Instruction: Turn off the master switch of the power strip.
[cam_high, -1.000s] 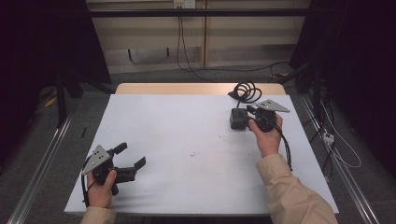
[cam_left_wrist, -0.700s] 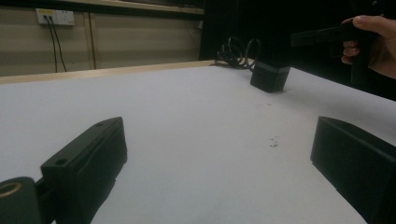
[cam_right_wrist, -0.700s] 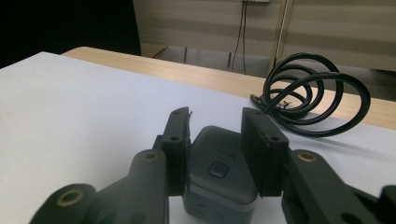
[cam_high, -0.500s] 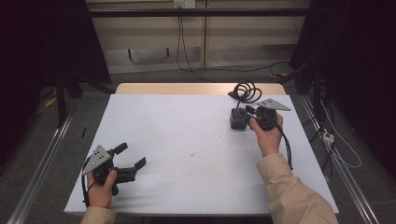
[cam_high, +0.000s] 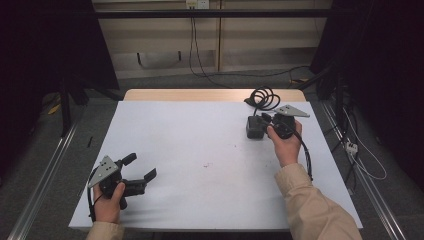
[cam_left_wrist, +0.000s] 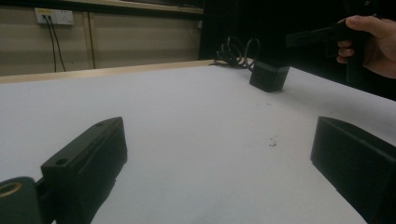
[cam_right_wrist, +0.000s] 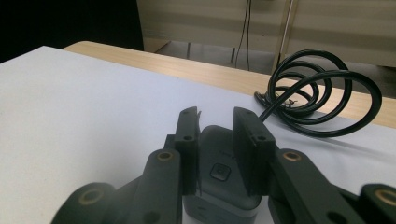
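Observation:
A dark power adapter (cam_high: 254, 127) lies at the far right of the white table (cam_high: 200, 135), its black cable (cam_high: 262, 97) coiled behind it. My right gripper (cam_high: 262, 124) reaches over it from the right. In the right gripper view the adapter (cam_right_wrist: 219, 172) sits between the two jaws of that gripper (cam_right_wrist: 217, 114), which have just been closing and stand close beside its sides; I see no firm press. The coiled cable (cam_right_wrist: 317, 93) lies just beyond. My left gripper (cam_high: 142, 166) rests near the front left corner, open and holding nothing. Its own view shows its wide-open jaws (cam_left_wrist: 219, 130) and the adapter (cam_left_wrist: 268, 77) far off.
A strip of wooden tabletop (cam_high: 210, 94) runs along the far edge. A small reddish mark (cam_high: 206, 164) dots the middle of the white sheet. Metal rails (cam_high: 40, 200) flank the table on the floor, and loose wires (cam_high: 360, 160) lie at the right.
The right gripper's jaws have drawn in around the adapter. Both hands have kept their places, and the left gripper looks the same.

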